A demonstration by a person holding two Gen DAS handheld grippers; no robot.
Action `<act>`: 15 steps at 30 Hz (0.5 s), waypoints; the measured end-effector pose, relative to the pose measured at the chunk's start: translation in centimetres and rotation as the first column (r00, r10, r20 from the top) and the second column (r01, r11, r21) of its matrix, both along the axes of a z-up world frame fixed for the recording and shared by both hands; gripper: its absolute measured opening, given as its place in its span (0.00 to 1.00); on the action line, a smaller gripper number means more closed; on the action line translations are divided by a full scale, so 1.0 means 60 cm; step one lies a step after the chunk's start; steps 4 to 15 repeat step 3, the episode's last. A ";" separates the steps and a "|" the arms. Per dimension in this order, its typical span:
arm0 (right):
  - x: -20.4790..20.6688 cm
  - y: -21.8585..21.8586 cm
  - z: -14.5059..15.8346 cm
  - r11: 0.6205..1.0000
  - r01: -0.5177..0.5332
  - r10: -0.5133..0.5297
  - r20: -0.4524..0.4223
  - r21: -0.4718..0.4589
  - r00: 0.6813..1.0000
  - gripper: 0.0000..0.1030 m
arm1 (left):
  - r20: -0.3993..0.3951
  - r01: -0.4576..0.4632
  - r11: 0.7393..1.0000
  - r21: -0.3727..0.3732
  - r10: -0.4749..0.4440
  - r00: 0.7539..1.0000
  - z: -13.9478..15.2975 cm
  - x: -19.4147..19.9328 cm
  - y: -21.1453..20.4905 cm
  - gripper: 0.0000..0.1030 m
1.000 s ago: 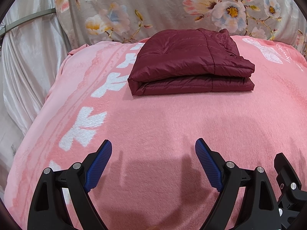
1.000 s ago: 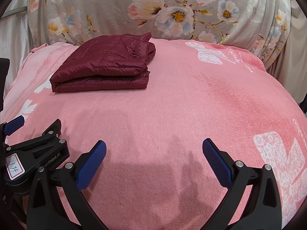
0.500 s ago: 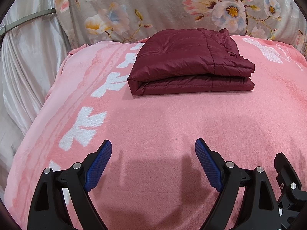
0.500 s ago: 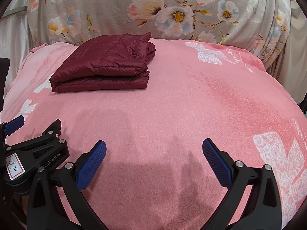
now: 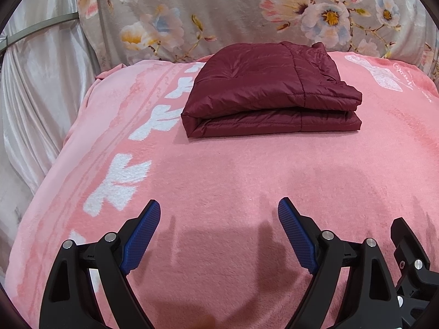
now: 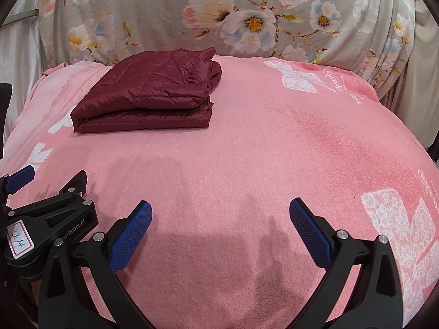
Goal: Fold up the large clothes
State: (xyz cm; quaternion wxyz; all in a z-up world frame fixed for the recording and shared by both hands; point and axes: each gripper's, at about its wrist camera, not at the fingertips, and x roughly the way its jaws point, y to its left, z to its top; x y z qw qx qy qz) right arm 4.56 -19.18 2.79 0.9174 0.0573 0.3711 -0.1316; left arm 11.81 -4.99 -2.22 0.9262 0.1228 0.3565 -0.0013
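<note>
Two grippers hover over the pink blanket (image 5: 247, 181), both well short of the maroon quilted jacket (image 5: 269, 93), which lies folded into a compact stack toward the far side of the blanket, just in front of the floral cushion (image 5: 247, 13). The left gripper (image 5: 219, 237) has its blue pads spread wide with nothing between them; the right gripper (image 6: 221, 237) is likewise wide apart and empty. In the right wrist view the jacket (image 6: 148, 96) sits far and to the left, and the left gripper's body (image 6: 46, 219) shows at the lower left edge, close beside the right one.

Judging from how the jacket lies — layers stacked, the near edges roughly level, a rounded fold on its left end — the folding looks finished or nearly so. What remains, if anything, is a tidy-up. The jacket's right end looks bunched, with some fabric puckered at the top.

To do that well, I would bring each gripper to the jacket from the near side, low over the blanket, and press or smooth the top layer instead of pinching it; slick padded fabric is likely to slide and spring open if tugged. Any pinch should catch only the loose bunch at the jacket's right end, not the blanket beneath. If no correction is wanted, keeping both grippers apart from the jacket is the safe choice.
</note>
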 end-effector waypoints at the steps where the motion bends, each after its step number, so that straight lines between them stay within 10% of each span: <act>1: 0.000 0.000 0.000 1.000 0.000 0.000 0.001 0.000 1.000 0.95 | 0.000 0.001 1.000 0.000 -0.001 1.000 0.000 0.000 -0.001 0.81; 15: 0.000 -0.002 0.000 1.000 0.001 -0.001 0.000 -0.001 1.000 0.95 | 0.001 0.001 1.000 0.001 -0.001 1.000 0.000 0.000 -0.001 0.81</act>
